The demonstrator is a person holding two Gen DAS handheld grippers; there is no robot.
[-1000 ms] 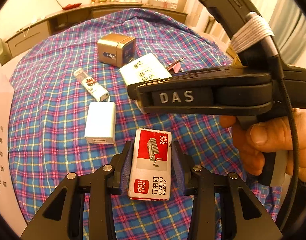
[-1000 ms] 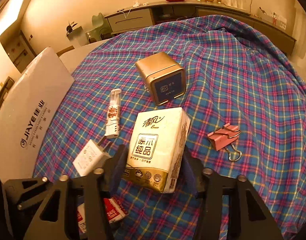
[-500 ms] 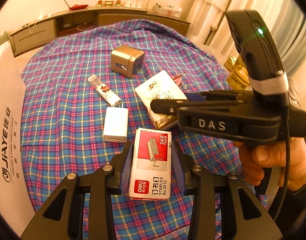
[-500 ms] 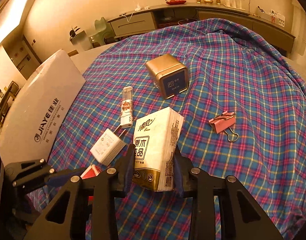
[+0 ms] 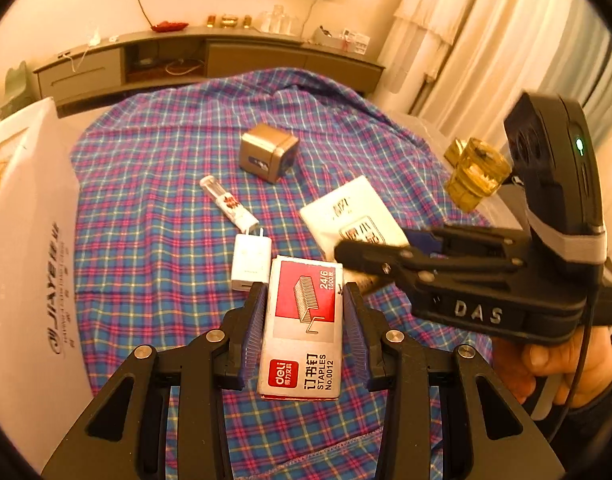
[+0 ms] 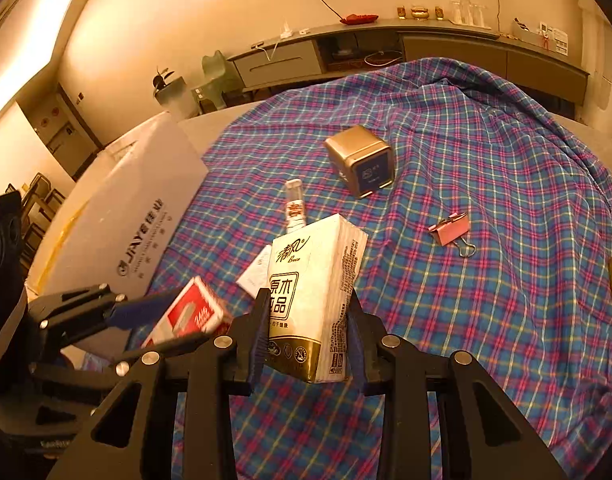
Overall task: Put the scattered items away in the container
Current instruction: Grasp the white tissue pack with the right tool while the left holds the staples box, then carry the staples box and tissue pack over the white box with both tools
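Two grips: left gripper [image 5: 302,320] clamping Deli "STAPLES No.0012" box [image 5: 304,320], right gripper [image 6: 306,328] squeezing tissue pack [image 6: 314,296], "JIAYE" carton [image 5: 30,248] beside

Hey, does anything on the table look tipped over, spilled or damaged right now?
Nothing spilled or damaged. The gold tin lies tipped on an edge, and the small bottle lies on its side on the plaid cloth. The tissue pack looks slightly squeezed in the right gripper.
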